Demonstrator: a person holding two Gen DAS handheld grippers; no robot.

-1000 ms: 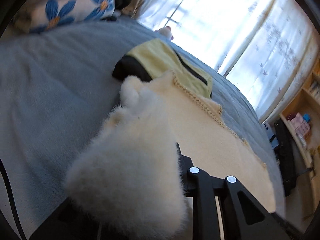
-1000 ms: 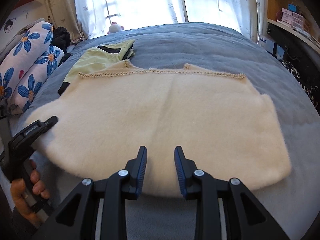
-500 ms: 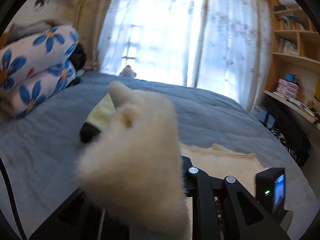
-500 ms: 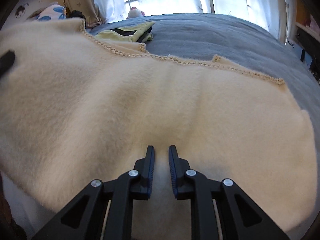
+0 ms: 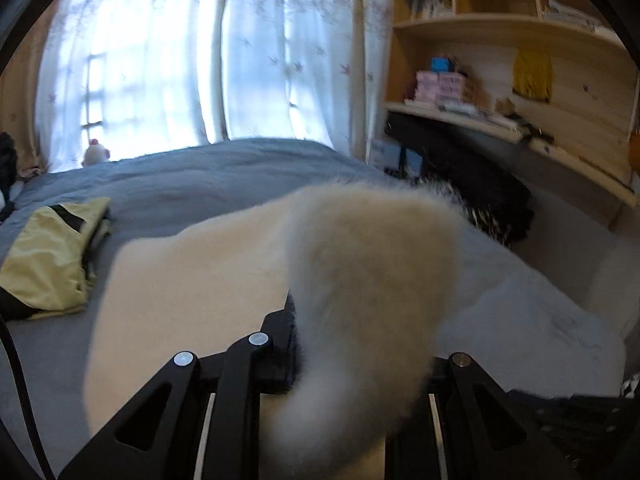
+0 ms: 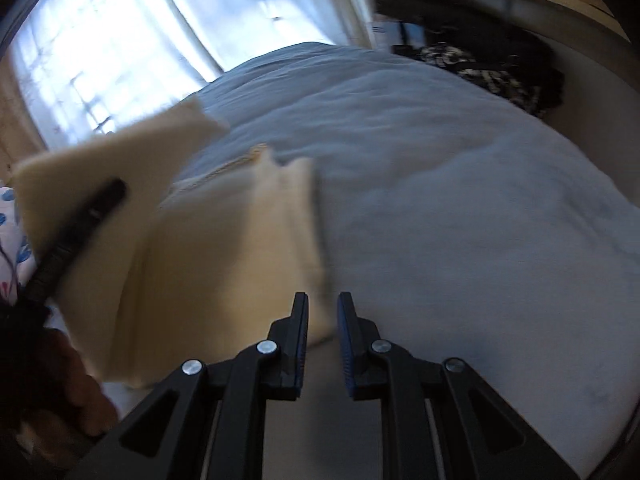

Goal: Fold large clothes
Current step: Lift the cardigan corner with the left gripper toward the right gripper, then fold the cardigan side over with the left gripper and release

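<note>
A fluffy cream sweater (image 5: 192,272) lies on the grey-blue bed (image 5: 208,184). My left gripper (image 5: 360,344) is shut on a bunched edge of it (image 5: 368,264) and holds that edge up over the rest of the garment. In the right wrist view the sweater (image 6: 224,248) lies partly folded over itself at the left, with the left gripper's black finger (image 6: 80,224) lifting one flap. My right gripper (image 6: 322,344) is slightly open and empty, at the sweater's near right corner, just above the bed (image 6: 460,208).
A folded yellow-green garment (image 5: 48,264) lies on the bed to the left. A small plush toy (image 5: 95,153) sits by the curtained window. Wooden shelves (image 5: 500,40) and a dark pile of cloth (image 5: 480,184) stand to the right of the bed.
My left gripper has swung the held sweater edge across to the right, folding the garment over. My right gripper has shifted to the sweater's right edge, and its jaws stay a little apart.
</note>
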